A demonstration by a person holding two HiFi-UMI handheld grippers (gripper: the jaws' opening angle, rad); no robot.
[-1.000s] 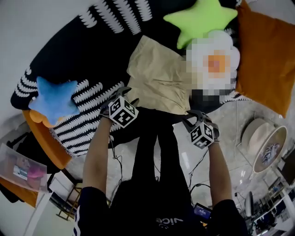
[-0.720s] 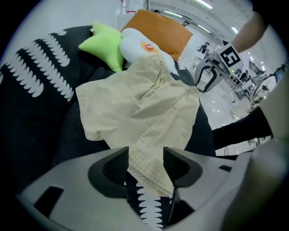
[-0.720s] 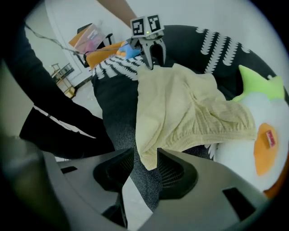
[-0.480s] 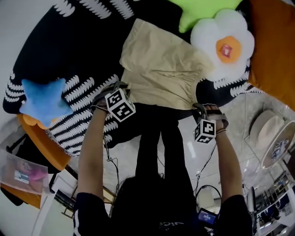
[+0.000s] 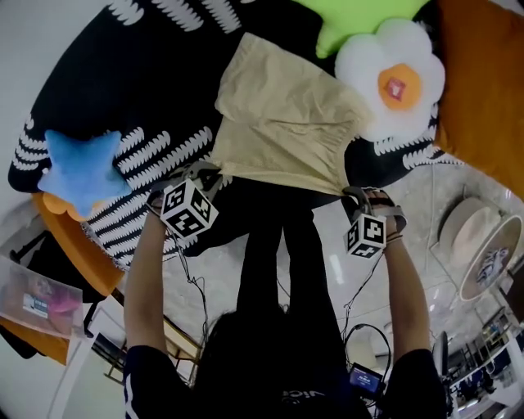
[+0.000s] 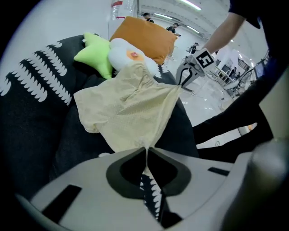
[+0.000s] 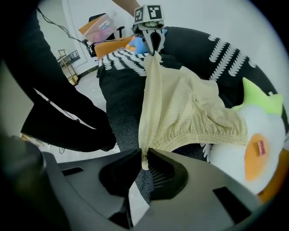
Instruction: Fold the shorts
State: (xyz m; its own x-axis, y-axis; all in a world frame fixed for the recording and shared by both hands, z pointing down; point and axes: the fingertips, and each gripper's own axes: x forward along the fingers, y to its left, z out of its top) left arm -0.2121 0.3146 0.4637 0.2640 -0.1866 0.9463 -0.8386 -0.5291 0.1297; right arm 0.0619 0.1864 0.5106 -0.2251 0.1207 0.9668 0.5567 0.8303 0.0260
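Pale yellow shorts lie spread on a black cushion with white marks. My left gripper is shut on the near left corner of the shorts; its jaws have just been closing and the cloth is pinched between them. At the near right corner my right gripper is shut on the elastic waistband edge, its jaws also just closed on the fabric. The near edge of the shorts hangs taut between the two grippers. In each gripper view the other gripper shows at the far end of that edge.
A blue star pillow lies at the left. A green star pillow, a white flower pillow and an orange cushion sit at the far right. My dark legs stand against the cushion's near edge. Round stools stand on the floor at right.
Both grippers came down onto the near edge of the shorts and shut on its corners. The left gripper then drew to the left, pulling that edge taut.
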